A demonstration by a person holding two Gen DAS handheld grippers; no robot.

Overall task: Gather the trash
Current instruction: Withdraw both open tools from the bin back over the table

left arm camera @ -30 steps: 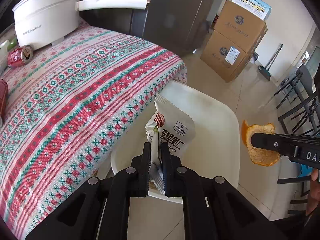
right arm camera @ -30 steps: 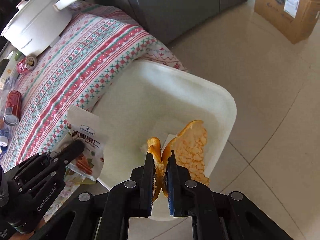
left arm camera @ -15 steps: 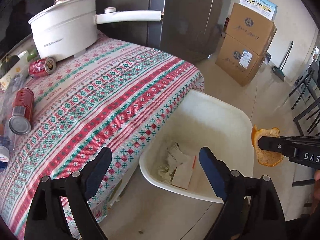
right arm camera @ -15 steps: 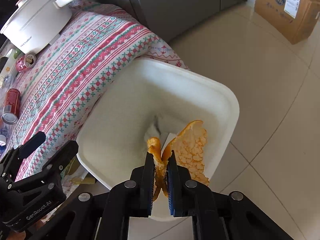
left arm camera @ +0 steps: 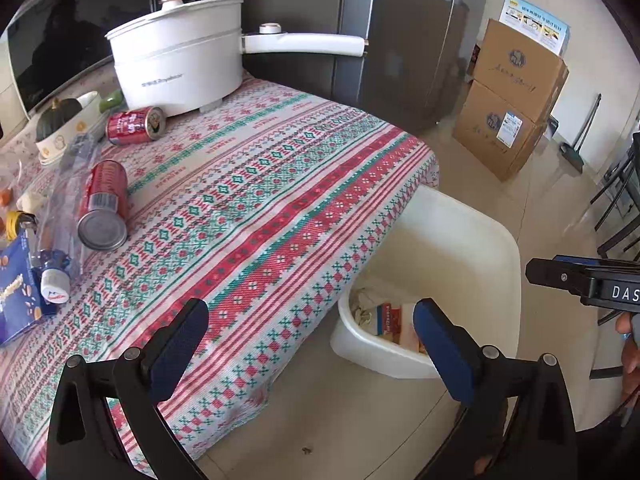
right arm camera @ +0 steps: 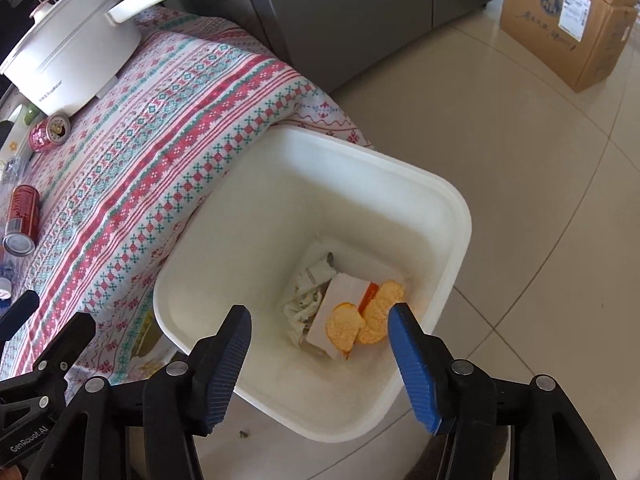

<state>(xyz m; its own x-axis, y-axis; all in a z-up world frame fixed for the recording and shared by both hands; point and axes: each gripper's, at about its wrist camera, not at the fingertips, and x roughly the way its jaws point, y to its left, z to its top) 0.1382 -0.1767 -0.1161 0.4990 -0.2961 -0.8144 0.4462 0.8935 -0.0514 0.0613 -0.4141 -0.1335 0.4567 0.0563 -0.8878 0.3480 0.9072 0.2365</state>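
Observation:
A white bin (right arm camera: 452, 208) stands on the floor against the table's corner; it also shows in the left wrist view (left arm camera: 480, 224). Inside lie orange peel (right arm camera: 362, 318), a snack bag (right arm camera: 340, 300) and crumpled paper (right arm camera: 304, 304). My right gripper (right arm camera: 320, 328) is open and empty above the bin. My left gripper (left arm camera: 312, 324) is open and empty over the table's edge beside the bin. Two red cans (left arm camera: 105, 200) (left arm camera: 135, 125) lie on the patterned tablecloth (left arm camera: 260, 200).
A white pot (left arm camera: 176, 68) with a long handle stands at the table's back. A bowl (left arm camera: 68, 124), a plastic bottle (left arm camera: 56, 264) and a blue box (left arm camera: 16, 300) lie at the left. Cardboard boxes (left arm camera: 512, 96) stand on the floor beyond; chair legs at right.
My left gripper opened and dropped the snack bag into the bin, then drew back over the table. My right gripper opened and the orange peel fell into the bin.

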